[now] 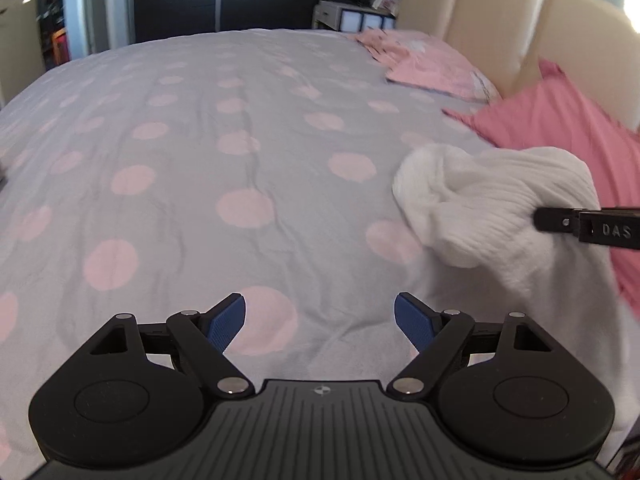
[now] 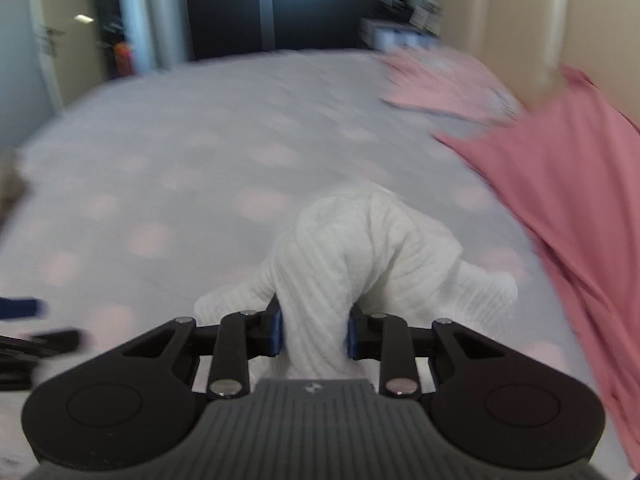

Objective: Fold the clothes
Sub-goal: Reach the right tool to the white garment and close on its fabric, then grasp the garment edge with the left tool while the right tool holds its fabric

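A white ribbed garment (image 2: 360,248) is bunched up and lifted off the bed, with my right gripper (image 2: 314,332) shut on a thick fold of it; the blue pads press into the cloth from both sides. In the left wrist view the same white garment (image 1: 492,208) hangs at the right, with a black finger of the right gripper (image 1: 588,228) reaching in from the right edge. My left gripper (image 1: 320,322) hovers over the bedspread, open, with nothing between its blue pads. It sits left of and apart from the white garment.
The bed (image 1: 200,140) has a grey cover with pink dots. A dark pink garment (image 1: 560,128) lies spread at the right, by the beige headboard (image 1: 520,12). A light pink folded piece (image 1: 436,64) lies at the far right. A dark wardrobe and a small shelf unit stand beyond.
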A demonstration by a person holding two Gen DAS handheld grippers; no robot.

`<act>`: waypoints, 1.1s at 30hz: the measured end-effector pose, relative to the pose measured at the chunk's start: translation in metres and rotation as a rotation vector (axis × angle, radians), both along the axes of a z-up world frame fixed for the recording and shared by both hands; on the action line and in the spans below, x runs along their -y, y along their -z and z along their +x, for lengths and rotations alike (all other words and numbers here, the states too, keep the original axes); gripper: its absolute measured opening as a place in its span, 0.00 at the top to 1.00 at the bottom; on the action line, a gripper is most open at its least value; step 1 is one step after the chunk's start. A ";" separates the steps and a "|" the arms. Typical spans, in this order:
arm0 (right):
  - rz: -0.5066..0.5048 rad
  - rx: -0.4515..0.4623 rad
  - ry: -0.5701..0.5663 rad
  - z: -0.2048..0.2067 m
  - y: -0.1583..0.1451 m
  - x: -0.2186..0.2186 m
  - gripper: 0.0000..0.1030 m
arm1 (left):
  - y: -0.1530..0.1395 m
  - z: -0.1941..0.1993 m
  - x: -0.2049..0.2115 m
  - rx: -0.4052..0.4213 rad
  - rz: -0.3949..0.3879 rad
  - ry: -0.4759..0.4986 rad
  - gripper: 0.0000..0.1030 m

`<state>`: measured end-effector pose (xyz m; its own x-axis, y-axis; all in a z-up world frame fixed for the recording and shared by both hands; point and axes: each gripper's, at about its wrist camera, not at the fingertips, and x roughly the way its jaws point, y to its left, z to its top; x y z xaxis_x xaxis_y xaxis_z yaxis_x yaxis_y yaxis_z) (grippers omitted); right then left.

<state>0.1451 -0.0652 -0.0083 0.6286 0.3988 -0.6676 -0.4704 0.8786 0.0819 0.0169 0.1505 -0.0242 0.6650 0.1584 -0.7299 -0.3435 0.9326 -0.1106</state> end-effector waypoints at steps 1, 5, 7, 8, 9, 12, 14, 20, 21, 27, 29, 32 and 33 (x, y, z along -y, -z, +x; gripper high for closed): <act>0.031 -0.003 -0.033 -0.008 -0.007 -0.011 0.70 | -0.007 -0.006 -0.005 0.013 -0.004 -0.016 0.20; 0.140 -0.036 -0.163 -0.040 -0.028 -0.051 0.70 | -0.031 -0.035 -0.026 0.056 0.033 -0.080 0.20; 0.169 -0.068 -0.222 -0.056 -0.029 -0.068 0.69 | -0.040 -0.052 -0.038 0.052 0.061 -0.110 0.20; 0.183 -0.087 -0.248 -0.064 -0.028 -0.076 0.69 | -0.043 -0.061 -0.044 0.047 0.071 -0.126 0.20; 0.187 -0.105 -0.270 -0.072 -0.026 -0.084 0.69 | -0.045 -0.071 -0.049 0.042 0.078 -0.140 0.20; 0.166 -0.155 -0.312 -0.094 -0.013 -0.103 0.69 | -0.046 -0.097 -0.063 0.010 0.079 -0.174 0.20; 0.131 -0.191 -0.322 -0.109 0.000 -0.111 0.68 | -0.041 -0.110 -0.069 -0.016 0.058 -0.184 0.20; 0.021 -0.261 -0.357 -0.156 0.045 -0.121 0.64 | -0.016 -0.138 -0.070 -0.073 0.087 -0.181 0.20; 0.011 -0.266 -0.357 -0.161 0.051 -0.123 0.63 | -0.013 -0.141 -0.067 -0.077 0.108 -0.169 0.20; 0.014 -0.239 -0.347 -0.185 0.055 -0.117 0.45 | -0.005 -0.164 -0.052 -0.067 0.131 -0.124 0.20; 0.035 -0.194 -0.324 -0.188 0.044 -0.111 0.39 | -0.004 -0.167 -0.047 -0.065 0.133 -0.127 0.21; 0.031 -0.115 -0.290 -0.189 0.029 -0.104 0.32 | -0.004 -0.172 -0.042 -0.045 0.111 -0.130 0.21; 0.034 -0.104 -0.277 -0.188 0.025 -0.102 0.32 | -0.004 -0.173 -0.042 -0.038 0.078 -0.104 0.21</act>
<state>-0.0428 0.0366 -0.0337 0.4214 0.5686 -0.7064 -0.6795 0.7139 0.1692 -0.1556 0.1927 -0.0199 0.6142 0.2818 -0.7371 -0.4412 0.8971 -0.0246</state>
